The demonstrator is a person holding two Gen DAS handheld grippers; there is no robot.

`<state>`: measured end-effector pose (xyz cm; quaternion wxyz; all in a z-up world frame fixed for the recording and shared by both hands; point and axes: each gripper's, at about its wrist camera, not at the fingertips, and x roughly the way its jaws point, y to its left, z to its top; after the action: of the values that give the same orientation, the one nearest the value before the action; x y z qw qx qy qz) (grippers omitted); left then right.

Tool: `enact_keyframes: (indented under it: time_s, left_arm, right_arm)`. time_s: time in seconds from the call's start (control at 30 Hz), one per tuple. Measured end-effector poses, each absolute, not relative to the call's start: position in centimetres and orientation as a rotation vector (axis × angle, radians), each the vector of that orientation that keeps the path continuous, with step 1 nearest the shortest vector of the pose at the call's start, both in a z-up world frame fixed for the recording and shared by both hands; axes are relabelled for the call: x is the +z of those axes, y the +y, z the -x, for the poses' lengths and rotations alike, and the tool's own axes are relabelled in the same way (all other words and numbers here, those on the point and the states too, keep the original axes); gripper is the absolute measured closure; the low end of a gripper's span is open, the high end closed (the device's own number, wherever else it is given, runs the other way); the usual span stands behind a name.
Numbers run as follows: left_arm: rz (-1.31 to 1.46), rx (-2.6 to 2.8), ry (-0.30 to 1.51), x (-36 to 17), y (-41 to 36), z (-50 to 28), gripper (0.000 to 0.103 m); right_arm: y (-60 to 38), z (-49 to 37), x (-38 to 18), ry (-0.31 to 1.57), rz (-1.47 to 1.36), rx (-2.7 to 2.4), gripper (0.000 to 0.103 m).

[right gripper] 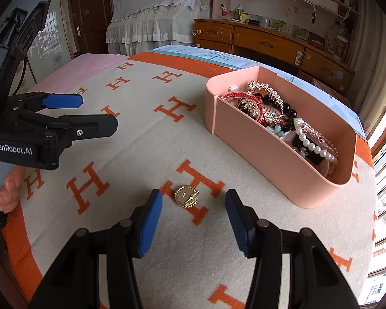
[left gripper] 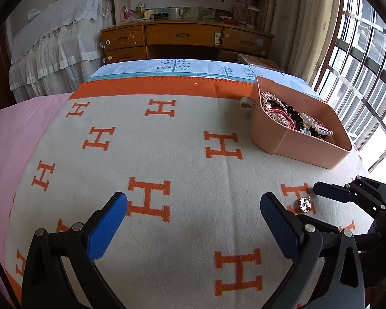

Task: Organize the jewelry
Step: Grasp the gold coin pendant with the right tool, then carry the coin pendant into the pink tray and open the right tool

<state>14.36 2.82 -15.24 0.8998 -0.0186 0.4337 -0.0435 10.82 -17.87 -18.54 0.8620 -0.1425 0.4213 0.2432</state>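
Observation:
A small round gold brooch (right gripper: 186,197) lies on the cream blanket with orange H letters (right gripper: 131,159). My right gripper (right gripper: 193,193) stands open around it, one blue pad on each side, neither touching. In the left wrist view the brooch (left gripper: 304,203) sits just right of my left gripper (left gripper: 193,197), which is open and holds nothing. One finger (left gripper: 329,192) of my right gripper shows beyond the brooch. A pink oval box (right gripper: 257,154) at the right holds several pieces: pearl bracelets (right gripper: 308,141), red bangles, dark beads. The same box (left gripper: 296,149) stands far right.
My left gripper (right gripper: 99,112) hovers at the left, with a person's fingers (right gripper: 7,188) below it. A wooden desk with drawers (left gripper: 182,34) stands beyond the bed. White draped furniture (left gripper: 56,43) is at the back left. Windows (left gripper: 368,64) run along the right.

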Motion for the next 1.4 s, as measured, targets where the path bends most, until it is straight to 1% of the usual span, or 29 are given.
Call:
enact_keyframes:
  time_s: [0.03, 0.1, 0.17, 0.33, 0.67, 1.03, 1.23, 1.4]
  left_arm:
    - [0.039, -0.091, 0.899, -15.3, 2.8, -14.4, 0.001]
    - [0.042, -0.092, 0.9, -15.3, 2.9, -14.3, 0.001]
    - [0.042, -0.093, 0.899, -15.3, 2.9, -14.3, 0.001]
    - [0.04, -0.096, 0.898, -15.3, 2.8, -14.3, 0.001]
    - [0.03, -0.12, 0.886, -14.5, 2.2, -13.5, 0.001]
    - [-0.021, -0.177, 0.899, -13.2, 0.6, -12.7, 0.001]
    - [-0.049, -0.216, 0.915, -11.0, -0.3, -13.4, 0.001]
    - [-0.08, -0.247, 0.907, -7.0, -1.3, -15.3, 0.001]
  right_arm:
    - [-17.9, -10.8, -18.5, 0.883, 0.3, 0.513, 0.052]
    - [-17.8, -10.8, -18.5, 0.88, 0.301, 0.517, 0.057]
    - [-17.8, -10.8, -18.5, 0.878, 0.299, 0.523, 0.067]
    - [-17.7, -10.6, -18.5, 0.877, 0.303, 0.528, 0.083]
    - [-17.3, -9.6, -17.9, 0.887, 0.293, 0.506, 0.083]
    - [-19.4, -7.9, -14.4, 0.889, 0.112, 0.414, 0.083]
    - [-21.2, -8.8, -10.8, 0.879, 0.019, 0.34, 0.083]
    - [-22.6, -10.4, -5.7, 0.84, -0.035, 0.277, 0.083]
